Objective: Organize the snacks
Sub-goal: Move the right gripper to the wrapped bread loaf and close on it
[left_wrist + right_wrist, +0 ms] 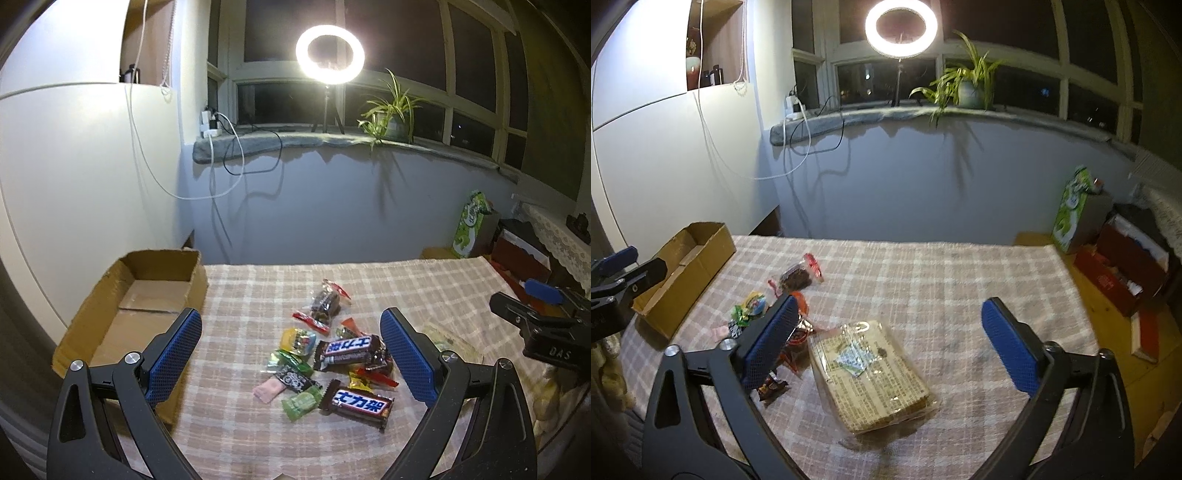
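Left claw (291, 354) wide, empty, above snack pile (332, 362); cardboard box (147, 295) lies left. Right claw (890, 339) wide over wrapped packet (871, 373), probably crackers, long axis diagonal.

A lived-in home room at night: a potted spider plant (391, 110) and ring light (330, 50) stand on the windowsill (332, 142), chargers trail cables, and a plaid cloth covers the tabletop (960, 273).
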Demonstrator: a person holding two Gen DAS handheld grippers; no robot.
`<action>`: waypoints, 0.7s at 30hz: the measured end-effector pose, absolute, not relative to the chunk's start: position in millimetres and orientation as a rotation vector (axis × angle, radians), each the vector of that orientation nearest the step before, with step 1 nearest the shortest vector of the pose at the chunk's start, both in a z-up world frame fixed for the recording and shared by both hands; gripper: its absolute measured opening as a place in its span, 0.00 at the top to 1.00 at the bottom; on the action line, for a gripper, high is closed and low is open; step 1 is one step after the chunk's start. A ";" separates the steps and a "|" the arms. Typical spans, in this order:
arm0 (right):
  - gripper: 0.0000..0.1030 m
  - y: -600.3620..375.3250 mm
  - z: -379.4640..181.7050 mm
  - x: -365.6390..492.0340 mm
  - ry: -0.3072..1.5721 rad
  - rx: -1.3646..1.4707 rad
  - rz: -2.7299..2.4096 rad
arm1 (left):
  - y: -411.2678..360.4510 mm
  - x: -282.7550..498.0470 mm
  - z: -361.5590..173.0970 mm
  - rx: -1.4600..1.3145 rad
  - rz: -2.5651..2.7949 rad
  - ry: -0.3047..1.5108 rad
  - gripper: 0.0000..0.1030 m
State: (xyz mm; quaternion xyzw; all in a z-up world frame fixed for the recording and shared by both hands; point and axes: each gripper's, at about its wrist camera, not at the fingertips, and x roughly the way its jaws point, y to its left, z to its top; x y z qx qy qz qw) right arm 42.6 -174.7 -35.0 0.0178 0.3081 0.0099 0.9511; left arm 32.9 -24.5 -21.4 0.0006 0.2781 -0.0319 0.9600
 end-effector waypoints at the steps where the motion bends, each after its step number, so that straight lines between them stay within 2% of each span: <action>1: 0.05 -177.7 -37.0 44.9 0.639 0.043 0.026 | -25.0 33.4 -23.2 0.000 -0.069 0.569 0.07; 5: 0.07 -189.3 -46.2 51.9 0.684 0.063 0.044 | -26.9 36.6 -31.1 -0.013 -0.093 0.602 0.10; 14: 0.27 -216.5 -71.7 70.4 0.829 0.166 0.172 | -39.0 43.9 -52.3 -0.065 -0.196 0.702 0.23; 17: 0.33 -221.9 -84.2 78.0 0.892 0.210 0.225 | -49.0 46.0 -60.7 -0.110 -0.275 0.755 0.25; 21: 0.33 -221.8 -96.4 84.9 0.950 0.224 0.282 | -65.2 48.6 -72.3 -0.158 -0.364 0.825 0.25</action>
